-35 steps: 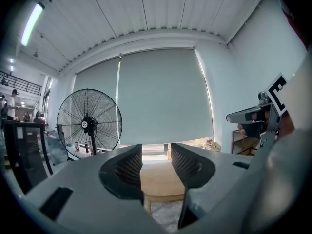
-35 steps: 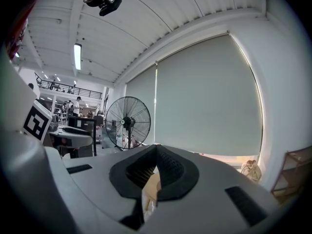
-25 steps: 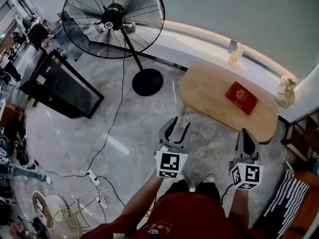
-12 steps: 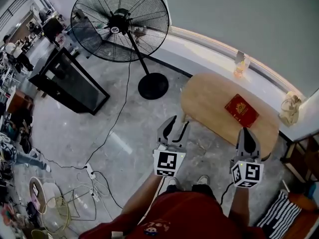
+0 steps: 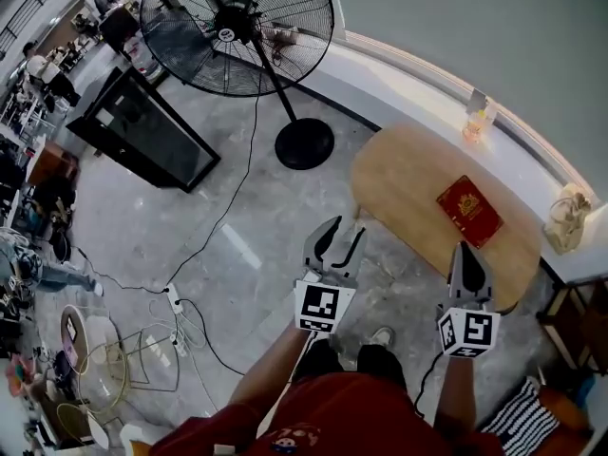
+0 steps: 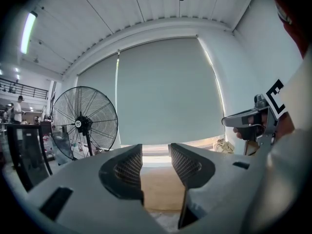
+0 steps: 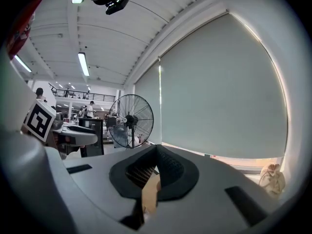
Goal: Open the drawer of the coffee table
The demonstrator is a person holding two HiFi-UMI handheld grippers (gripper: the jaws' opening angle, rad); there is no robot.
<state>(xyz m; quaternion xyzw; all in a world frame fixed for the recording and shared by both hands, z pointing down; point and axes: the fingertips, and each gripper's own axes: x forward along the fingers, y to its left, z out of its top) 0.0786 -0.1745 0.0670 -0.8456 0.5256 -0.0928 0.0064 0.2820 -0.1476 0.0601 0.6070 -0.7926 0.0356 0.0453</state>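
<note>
My left gripper (image 5: 345,228) has its jaws apart and empty, my right gripper (image 5: 465,249) has them pressed together and empty, and just ahead lies the coffee table (image 5: 404,183), its long side across my way, nearer the right one, its drawer hidden from me.

Book (image 5: 468,209) on the coffee table (image 5: 399,179), standing fan (image 5: 237,28) to its left, cabinet (image 5: 147,131) farther left.

place: open workshop/lab hall | evid: big ped. fan (image 5: 237,28), floor cables (image 5: 188,331), mezz. railing (image 7: 83,97)
</note>
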